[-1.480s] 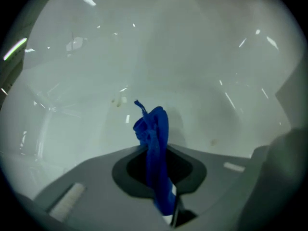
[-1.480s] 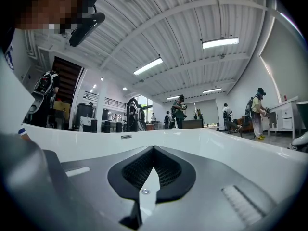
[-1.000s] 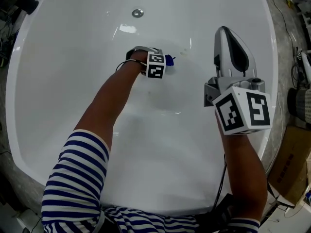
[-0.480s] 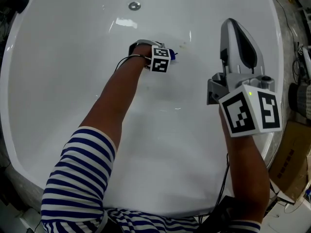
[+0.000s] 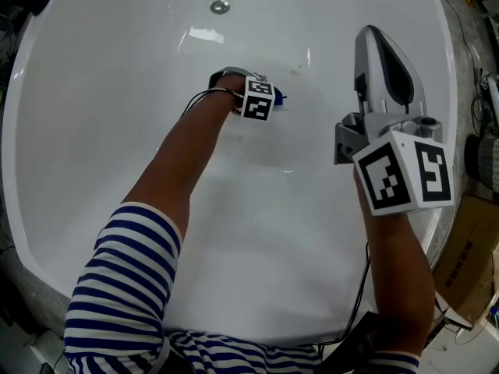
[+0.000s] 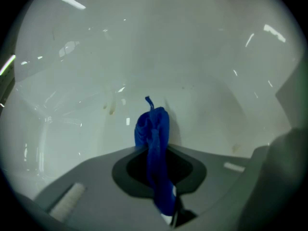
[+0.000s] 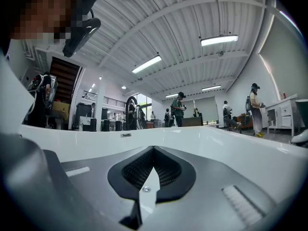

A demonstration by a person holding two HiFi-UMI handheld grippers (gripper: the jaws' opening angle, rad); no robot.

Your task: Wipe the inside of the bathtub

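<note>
Since a second ago, the left gripper (image 5: 270, 97) has been shifted slightly up and to the right across the tub floor. The right gripper (image 5: 380, 49) has been lifted a little.

Head view: the left gripper is held low inside the bathtub (image 5: 109, 107), below the drain (image 5: 220, 6). A blue cloth (image 5: 278, 96) shows just past its tip. Faint brownish specks (image 5: 296, 70) lie near the cloth, up and to the right of it. The right gripper is held well apart, over the right-hand side of the tub, jaws pointing away from the person.

Left gripper view: the jaws are clamped on the cloth (image 6: 153, 129), which runs lengthwise between them and sticks out beyond the tips toward the white tub wall (image 6: 202, 57). Contact between cloth and surface cannot be confirmed. A brownish smear (image 6: 111, 109) is noted ahead and to the left of the cloth's free end.

Right gripper view: the jaws (image 7: 152, 172) are brought together with nothing between them. The tub rim (image 7: 207, 136) and a hall with people lie beyond.

Judgement: the left gripper is the working one and much the nearer. The next stroke would be best directed forward along the cloth's long axis, toward the marks.
</note>
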